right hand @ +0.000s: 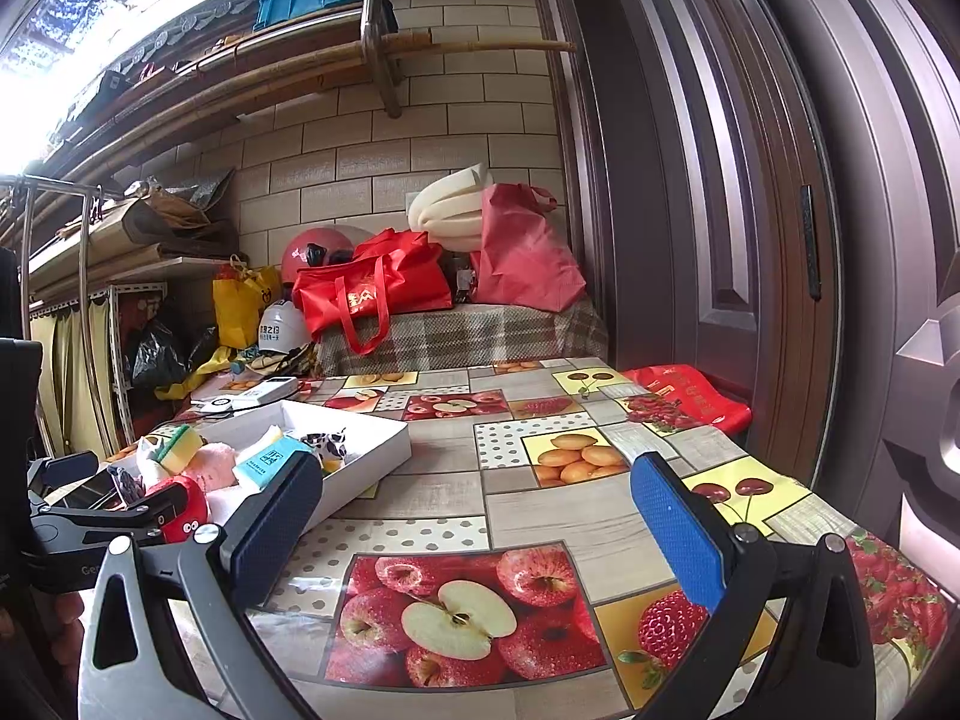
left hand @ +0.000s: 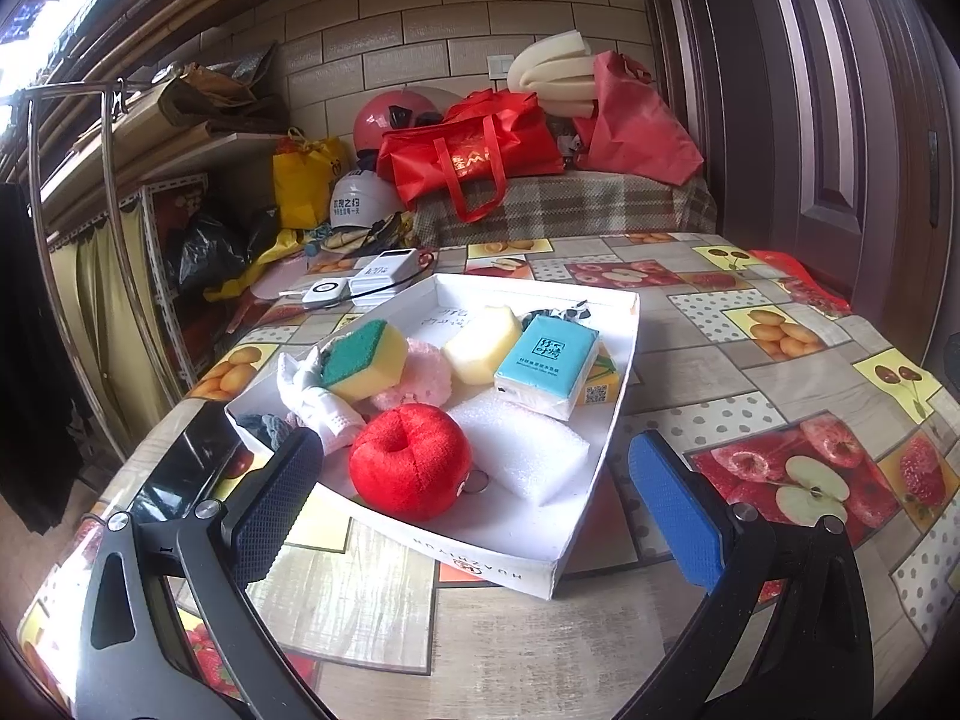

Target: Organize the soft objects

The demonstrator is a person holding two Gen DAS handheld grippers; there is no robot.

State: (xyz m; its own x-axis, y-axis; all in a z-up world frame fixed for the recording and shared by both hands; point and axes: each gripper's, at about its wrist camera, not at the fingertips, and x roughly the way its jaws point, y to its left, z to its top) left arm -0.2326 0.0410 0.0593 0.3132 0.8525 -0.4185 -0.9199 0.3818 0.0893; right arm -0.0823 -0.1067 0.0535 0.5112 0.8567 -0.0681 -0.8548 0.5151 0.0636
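A shallow white box on the fruit-print table holds soft things: a red plush apple, a white foam pad, a blue tissue pack, a yellow-green sponge, a pale yellow sponge, a pink puff and a white cloth. My left gripper stands open just in front of the box, empty, with the apple between its fingers' line. My right gripper is open over bare tablecloth, right of the box. The left gripper's body shows at the right view's left edge.
A black phone lies left of the box. White power banks sit behind it. Past the table's far edge are a plaid-covered bench with red bags, helmets and shelves. A brown door stands to the right.
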